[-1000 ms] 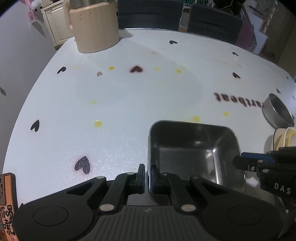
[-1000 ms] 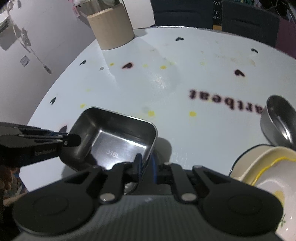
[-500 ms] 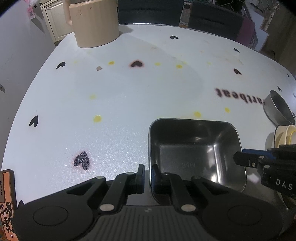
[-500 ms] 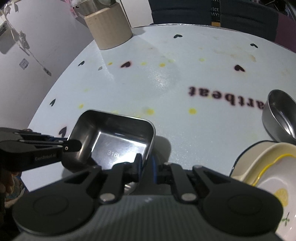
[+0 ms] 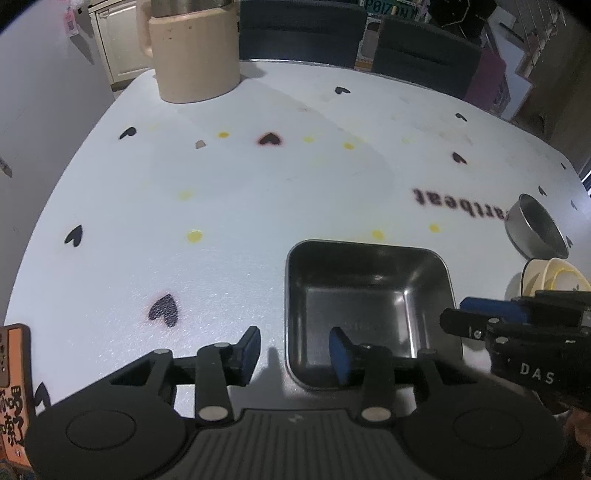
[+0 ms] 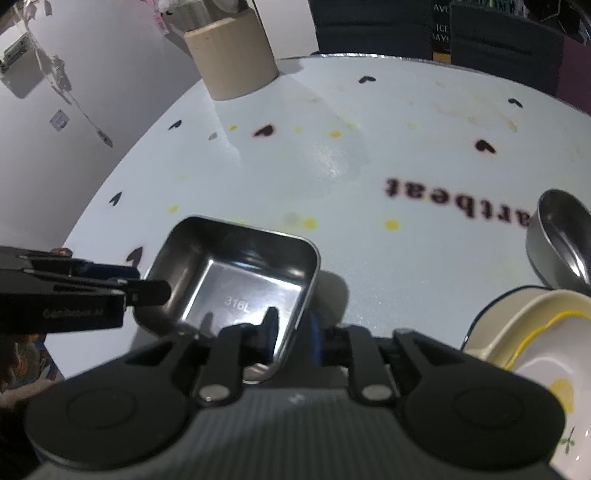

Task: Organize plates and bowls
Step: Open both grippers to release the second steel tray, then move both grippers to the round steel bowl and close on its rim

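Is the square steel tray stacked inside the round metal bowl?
No, the square steel tray sits alone on the table, while the round metal bowl stands apart at the far right.

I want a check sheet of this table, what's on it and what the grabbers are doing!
Surface: white table with heart prints.
Job's things: square steel dish resting on the table; round steel bowl; cream bowls stacked.
Clutter: beige jug; orange phone case.
Grippers: left gripper open, jaws just widened astride the dish's wall; right gripper opening, wall still between.
Cables: nothing seen.
Surroundings: dark chairs, wall.
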`<state>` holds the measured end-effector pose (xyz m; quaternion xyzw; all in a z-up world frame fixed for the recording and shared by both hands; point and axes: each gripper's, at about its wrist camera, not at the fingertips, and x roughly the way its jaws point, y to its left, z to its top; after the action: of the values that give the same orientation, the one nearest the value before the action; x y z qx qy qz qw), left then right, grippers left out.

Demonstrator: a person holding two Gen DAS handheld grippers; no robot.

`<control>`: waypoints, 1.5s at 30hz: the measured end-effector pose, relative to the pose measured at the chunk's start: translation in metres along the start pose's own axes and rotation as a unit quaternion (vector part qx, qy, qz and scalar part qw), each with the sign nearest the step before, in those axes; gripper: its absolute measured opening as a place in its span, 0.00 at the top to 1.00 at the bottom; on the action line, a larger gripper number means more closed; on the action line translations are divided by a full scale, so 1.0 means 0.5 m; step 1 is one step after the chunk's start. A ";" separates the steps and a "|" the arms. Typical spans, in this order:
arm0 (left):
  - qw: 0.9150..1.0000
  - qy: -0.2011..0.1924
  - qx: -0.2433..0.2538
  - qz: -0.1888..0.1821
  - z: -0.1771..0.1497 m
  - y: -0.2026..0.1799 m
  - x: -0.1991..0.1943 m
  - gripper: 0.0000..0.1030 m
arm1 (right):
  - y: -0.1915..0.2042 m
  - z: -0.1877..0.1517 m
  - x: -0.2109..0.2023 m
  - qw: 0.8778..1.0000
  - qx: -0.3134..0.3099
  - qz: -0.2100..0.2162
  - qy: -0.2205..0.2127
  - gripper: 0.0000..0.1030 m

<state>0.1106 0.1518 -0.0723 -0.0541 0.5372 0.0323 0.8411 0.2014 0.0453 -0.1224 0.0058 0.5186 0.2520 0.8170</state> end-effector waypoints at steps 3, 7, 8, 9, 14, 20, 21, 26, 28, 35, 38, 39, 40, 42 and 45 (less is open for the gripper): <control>1.000 -0.009 -0.006 0.004 -0.005 0.005 -0.019 0.44 | 0.003 -0.003 -0.018 1.000 -0.009 0.005 -0.013 0.63; 1.000 -0.028 -0.012 0.009 -0.013 0.006 -0.045 0.20 | 0.006 -0.007 -0.048 0.999 -0.031 -0.005 -0.036 0.45; 0.999 -0.034 -0.014 0.010 -0.014 0.004 -0.052 0.16 | 0.004 -0.007 -0.059 0.998 -0.034 -0.007 -0.045 0.38; 0.999 -0.041 -0.017 0.009 -0.014 0.003 -0.059 0.07 | 0.002 -0.006 -0.070 0.998 -0.037 -0.007 -0.053 0.35; 0.996 -0.088 -0.015 -0.003 0.000 -0.030 -0.092 0.00 | -0.036 0.006 -0.145 0.995 -0.031 -0.023 -0.091 0.12; 0.992 -0.124 0.000 -0.030 0.045 -0.122 -0.098 0.00 | -0.126 0.030 -0.239 0.988 -0.011 -0.065 -0.142 0.00; 0.991 -0.130 0.003 -0.040 0.055 -0.144 -0.096 0.00 | -0.146 0.034 -0.250 0.986 -0.005 -0.073 -0.148 0.00; 0.987 -0.146 0.020 -0.071 0.091 -0.257 -0.076 0.00 | -0.267 0.043 -0.289 0.978 0.043 -0.119 -0.165 0.00; 0.986 -0.144 0.024 -0.075 0.106 -0.299 -0.060 0.00 | -0.317 0.039 -0.291 0.975 0.070 -0.129 -0.168 0.00; 0.987 -0.129 0.031 -0.093 0.160 -0.404 0.007 0.03 | -0.465 0.008 -0.266 0.964 0.183 -0.133 -0.139 0.05; 0.988 -0.098 0.029 -0.112 0.180 -0.437 0.053 0.16 | -0.503 0.003 -0.246 0.961 0.218 -0.115 -0.123 0.14; 0.989 -0.087 0.030 -0.112 0.185 -0.448 0.070 0.21 | -0.508 -0.002 -0.240 0.960 0.228 -0.110 -0.117 0.16; 0.990 -0.078 0.034 -0.110 0.189 -0.457 0.087 0.23 | -0.517 -0.004 -0.231 0.960 0.237 -0.100 -0.111 0.19; 0.991 -0.064 0.042 -0.109 0.196 -0.471 0.115 0.26 | -0.522 -0.004 -0.215 0.960 0.248 -0.082 -0.099 0.25; 0.991 -0.048 0.043 -0.117 0.204 -0.482 0.151 0.36 | -0.522 -0.002 -0.187 0.961 0.254 -0.076 -0.080 0.39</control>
<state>0.2611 -0.0746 -0.0846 -0.0788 0.4875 -0.0864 0.8652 0.2750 -0.2218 -0.1145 0.1943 0.4971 0.0479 0.8443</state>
